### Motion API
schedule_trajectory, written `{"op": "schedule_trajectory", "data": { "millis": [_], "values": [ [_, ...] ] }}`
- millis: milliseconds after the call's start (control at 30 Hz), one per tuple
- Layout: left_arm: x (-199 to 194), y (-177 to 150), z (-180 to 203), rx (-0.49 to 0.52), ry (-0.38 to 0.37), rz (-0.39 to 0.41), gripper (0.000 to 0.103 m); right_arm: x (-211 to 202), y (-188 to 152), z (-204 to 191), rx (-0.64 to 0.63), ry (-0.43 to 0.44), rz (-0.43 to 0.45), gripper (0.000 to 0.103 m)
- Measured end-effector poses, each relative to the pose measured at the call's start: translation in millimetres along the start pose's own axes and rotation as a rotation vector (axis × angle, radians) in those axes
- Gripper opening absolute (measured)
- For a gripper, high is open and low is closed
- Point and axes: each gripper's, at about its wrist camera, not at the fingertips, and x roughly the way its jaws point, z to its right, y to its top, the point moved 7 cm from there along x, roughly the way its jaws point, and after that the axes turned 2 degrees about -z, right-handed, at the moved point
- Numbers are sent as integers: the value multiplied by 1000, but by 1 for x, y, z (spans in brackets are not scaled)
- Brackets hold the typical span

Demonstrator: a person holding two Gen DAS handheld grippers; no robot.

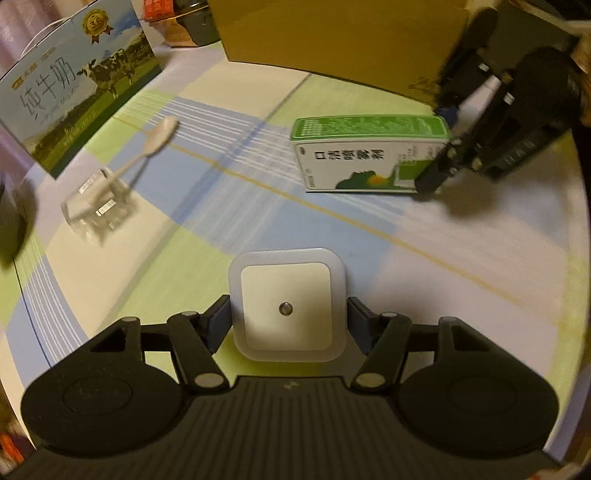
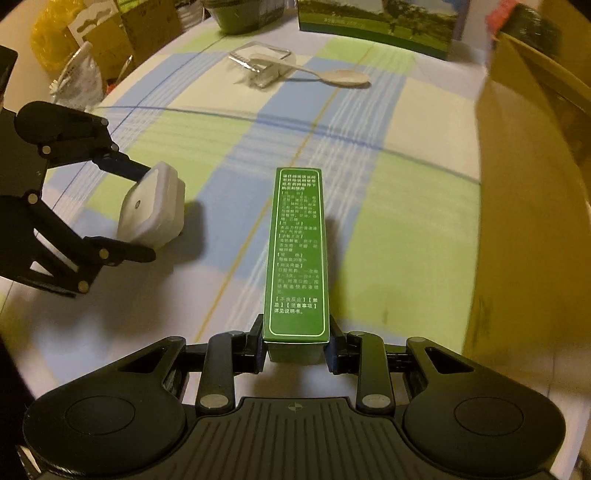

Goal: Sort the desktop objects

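My left gripper (image 1: pixel 287 319) is shut on a white square night light (image 1: pixel 287 304), held above the checked tablecloth; from the right wrist view the same left gripper (image 2: pixel 142 212) and night light (image 2: pixel 151 206) show at the left. My right gripper (image 2: pixel 295 341) is shut on one end of a long green and white medicine box (image 2: pixel 297 254), which points away from me. In the left wrist view that medicine box (image 1: pixel 369 153) hangs at the right with the right gripper (image 1: pixel 439 162) clamped on its end. A white plastic spoon (image 1: pixel 147 147) leans on a clear plastic case (image 1: pixel 98 206).
A brown cardboard box (image 1: pixel 340 33) stands at the back, and shows as the cardboard box (image 2: pixel 535 206) at the right in the right wrist view. A milk carton case (image 1: pixel 77 88) stands at the left. The spoon (image 2: pixel 332 75) and clear case (image 2: pixel 258 64) lie far across the cloth.
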Motion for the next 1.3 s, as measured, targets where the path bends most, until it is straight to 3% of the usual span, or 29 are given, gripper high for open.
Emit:
{"op": "schedule_trajectory", "data": {
  "millis": [333,500,800,1100,1300],
  "values": [
    [-17,-19,73,-221,113,37,62,-27,-59,-3,65,-39,87,28],
    [-23,-27,90,-248,151,89,62,-35,-69,-5,53,-55,131,28],
    [-32,-32,85,-333,143,151,70,-45,-69,2,77,-59,195,48],
    [-26,-36,82,-410,105,207,63,-39,-63,0,100,-38,198,51],
    [-25,-37,84,-443,128,231,62,-28,-53,-4,68,-67,175,50]
  ]
}}
